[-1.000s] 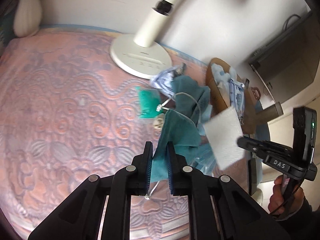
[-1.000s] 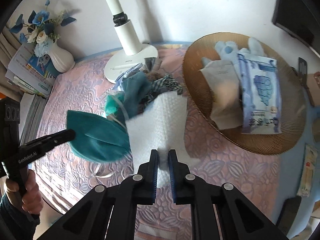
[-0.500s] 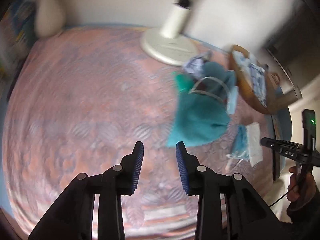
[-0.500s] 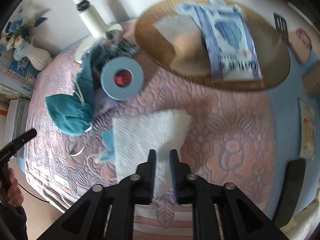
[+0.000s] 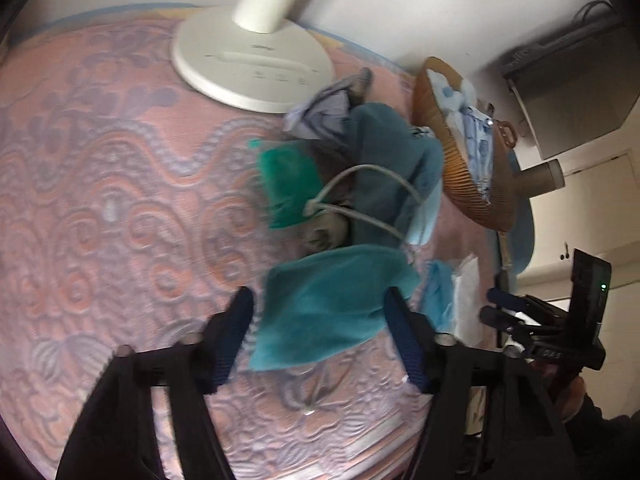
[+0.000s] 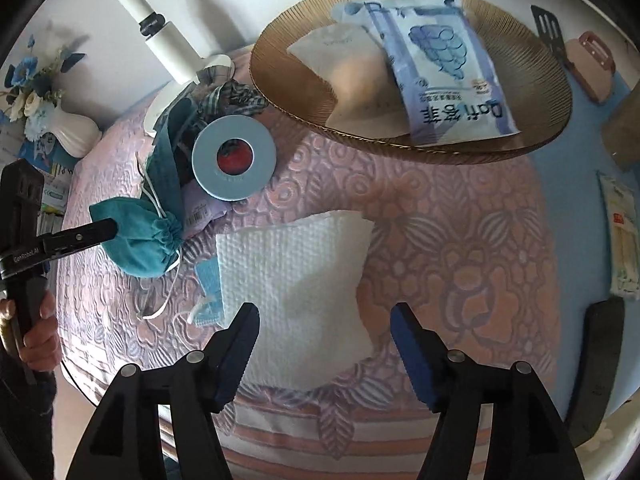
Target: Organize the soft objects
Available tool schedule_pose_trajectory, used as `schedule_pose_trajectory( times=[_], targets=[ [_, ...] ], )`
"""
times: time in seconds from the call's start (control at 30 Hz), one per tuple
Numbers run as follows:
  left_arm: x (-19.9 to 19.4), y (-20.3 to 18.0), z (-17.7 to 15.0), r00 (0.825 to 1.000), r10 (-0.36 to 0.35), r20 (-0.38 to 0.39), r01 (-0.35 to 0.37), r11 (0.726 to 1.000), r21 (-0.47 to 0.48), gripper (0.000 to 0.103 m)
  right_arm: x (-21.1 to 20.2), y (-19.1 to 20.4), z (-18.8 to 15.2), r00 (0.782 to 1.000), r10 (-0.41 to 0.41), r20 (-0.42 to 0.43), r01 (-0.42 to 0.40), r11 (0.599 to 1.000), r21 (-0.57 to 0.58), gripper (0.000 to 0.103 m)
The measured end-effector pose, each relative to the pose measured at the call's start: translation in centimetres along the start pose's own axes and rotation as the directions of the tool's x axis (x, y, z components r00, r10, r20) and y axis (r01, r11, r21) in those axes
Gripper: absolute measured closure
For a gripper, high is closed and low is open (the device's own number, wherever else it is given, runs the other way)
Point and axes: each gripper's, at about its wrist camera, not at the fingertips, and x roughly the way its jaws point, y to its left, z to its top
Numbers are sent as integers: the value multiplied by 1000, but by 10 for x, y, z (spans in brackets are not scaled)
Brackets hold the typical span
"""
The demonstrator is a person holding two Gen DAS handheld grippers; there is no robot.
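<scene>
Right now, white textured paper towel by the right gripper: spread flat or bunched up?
Spread flat. The white textured paper towel lies open on the pink quilted cover, one side edge slightly curled. The right gripper is opening, pads clear of it.

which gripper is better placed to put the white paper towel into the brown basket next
Right. The right gripper sits directly over the white paper towel, jaws opening, with the brown basket straight ahead. The left gripper hovers over the teal pouch.

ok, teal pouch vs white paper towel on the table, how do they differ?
The teal pouch is plump, velvety cloth cinched by a drawstring; the white paper towel is flat, dimpled paper.
The pouch lies by the left tongs; the towel by the right tongs.
The towel covers more table than the pouch.
Shared: both rest loose on the quilted cover, with the tongs opening.
</scene>
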Motion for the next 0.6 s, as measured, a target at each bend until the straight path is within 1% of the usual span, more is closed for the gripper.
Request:
schedule_pose_trajectory(
  times=[0.03,0.07,0.13,0.23,0.27,0.3,0.33,0.37,0.43,0.5,0.53,0.6],
  targets=[
    [2,-4,0,1000,-6,-5,6,1000,-2,70,2,1,1,1000,8,-4,-8,1000,5,37],
    [3,-7,-2,1000,-3,-7,3,1000,5,81,5,2,2,1000,13,-10,-13,1000,8,37],
    [0,-15,-6,1000,5,8,-6,1000,30,91,10,4,5,1000,22,-18,-22,1000,7,36],
    [-16,-23,-14,998,-21,60,19,999,36,93,23,8,8,998,45,-47,-44,999,13,36],
    [-21,-24,-17,997,-25,78,23,999,27,94,26,7,9,996,64,-61,-62,998,23,39],
    [-29,-24,-20,994,-33,100,31,999,14,94,26,6,9,995,76,-63,-75,997,27,46],
    [-33,-25,-21,992,-37,119,37,999,4,94,23,6,7,995,89,-53,-88,996,22,63],
    [-38,-26,-22,990,-38,135,40,999,-8,94,18,7,7,995,86,-40,-86,996,12,76],
    [-47,-24,-23,986,-49,162,53,998,-25,94,5,7,7,998,57,-2,-57,998,-15,85],
    [-50,-24,-24,985,-56,161,61,998,-26,94,-8,5,8,999,37,29,-36,999,-17,87],
    [-49,-23,-23,987,-42,157,46,999,-25,94,-15,4,9,998,40,46,-39,999,-16,88],
    [-44,-19,-22,989,25,148,-20,999,-35,92,-27,2,10,997,43,68,-42,999,-12,88]
  ],
)
